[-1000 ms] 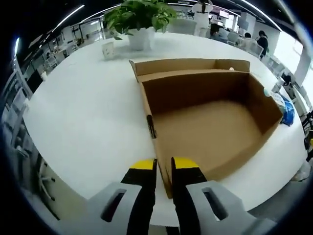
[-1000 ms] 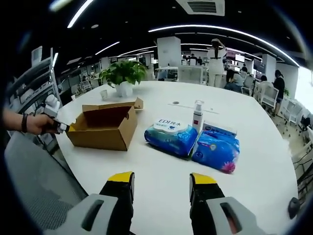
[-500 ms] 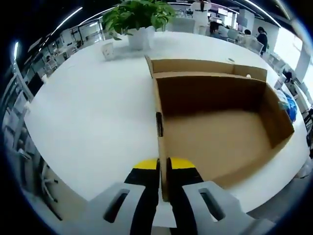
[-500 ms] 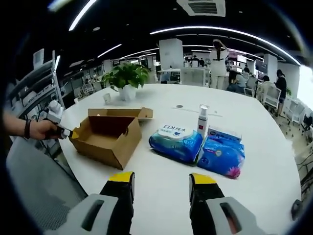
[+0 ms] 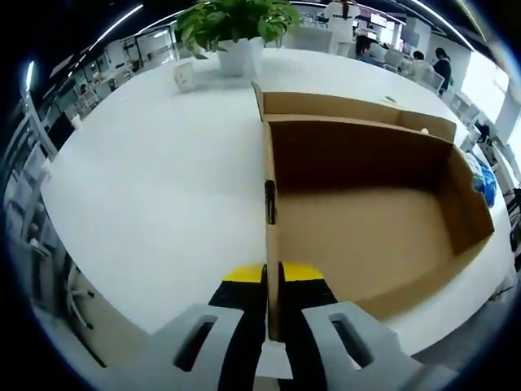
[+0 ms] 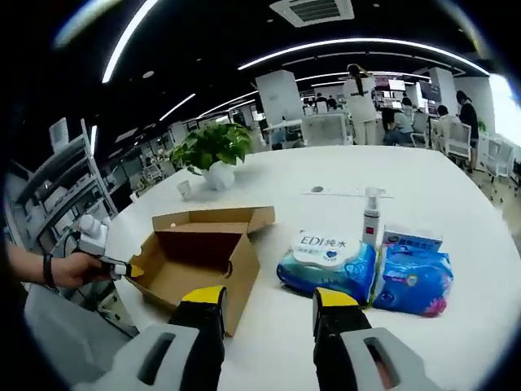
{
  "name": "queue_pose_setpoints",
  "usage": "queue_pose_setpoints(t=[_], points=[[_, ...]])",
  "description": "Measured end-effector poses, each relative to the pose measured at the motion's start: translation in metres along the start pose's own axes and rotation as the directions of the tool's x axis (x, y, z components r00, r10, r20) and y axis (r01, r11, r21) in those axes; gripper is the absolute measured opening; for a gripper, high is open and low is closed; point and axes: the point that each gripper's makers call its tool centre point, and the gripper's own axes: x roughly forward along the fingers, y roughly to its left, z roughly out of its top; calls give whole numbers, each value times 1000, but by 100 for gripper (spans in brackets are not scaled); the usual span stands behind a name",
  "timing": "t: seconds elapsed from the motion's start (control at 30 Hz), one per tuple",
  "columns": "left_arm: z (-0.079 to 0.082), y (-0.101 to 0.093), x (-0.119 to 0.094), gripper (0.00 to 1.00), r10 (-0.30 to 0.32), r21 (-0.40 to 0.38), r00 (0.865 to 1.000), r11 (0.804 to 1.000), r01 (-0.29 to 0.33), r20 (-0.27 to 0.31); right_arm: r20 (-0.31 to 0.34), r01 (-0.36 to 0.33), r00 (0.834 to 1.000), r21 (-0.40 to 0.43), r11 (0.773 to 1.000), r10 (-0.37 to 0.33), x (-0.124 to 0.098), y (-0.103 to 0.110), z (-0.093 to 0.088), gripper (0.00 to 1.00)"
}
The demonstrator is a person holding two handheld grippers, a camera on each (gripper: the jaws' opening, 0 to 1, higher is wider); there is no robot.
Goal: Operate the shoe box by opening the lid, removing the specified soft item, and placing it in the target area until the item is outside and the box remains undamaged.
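Your left gripper [image 5: 273, 277] clamps its yellow-tipped jaws on the near wall of the open brown cardboard shoe box [image 5: 366, 220], which sits on the round white table [image 5: 146, 187] with its lid folded back. In the right gripper view, two blue soft wipe packs [image 6: 326, 261] lie just right of the box. Your right gripper [image 6: 264, 301] hovers with jaws apart, holding nothing.

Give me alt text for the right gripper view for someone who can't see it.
The open right gripper hovers over a white table near an open, empty cardboard shoe box, whose corner the left gripper pinches. Beside the box lie two blue wipe packs and a pump bottle.
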Motion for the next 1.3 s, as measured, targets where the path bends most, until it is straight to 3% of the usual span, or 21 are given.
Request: queue_pose_setpoints(t=[0.1, 0.27, 0.47, 0.6, 1.03, 1.3], points=[[0, 0, 0, 3, -4, -17, 1000, 1000, 4, 3, -31, -27, 999, -39, 999, 25, 27, 12, 8, 39], [0, 0, 1, 3, 3, -14, 1000, 1000, -3, 1, -29, -39, 999, -35, 999, 38, 57, 16, 27, 38], [0, 1, 1, 3, 1, -24, 1000, 1000, -1, 3, -18, -32, 999, 45, 998, 33, 90, 10, 46, 36], [1, 1, 1, 3, 2, -25, 1000, 1000, -2, 3, -19, -30, 999, 74, 997, 31, 106, 8, 55, 36], [1, 0, 2, 3, 1, -44, 1000, 999, 0, 5, -79, -41, 996, 29, 999, 44, 164, 24, 81, 36], [0, 0, 2, 3, -3, -53, 1000, 999, 3, 9, -154, 1, 988, 36, 999, 5, 198, 12, 88, 35]])
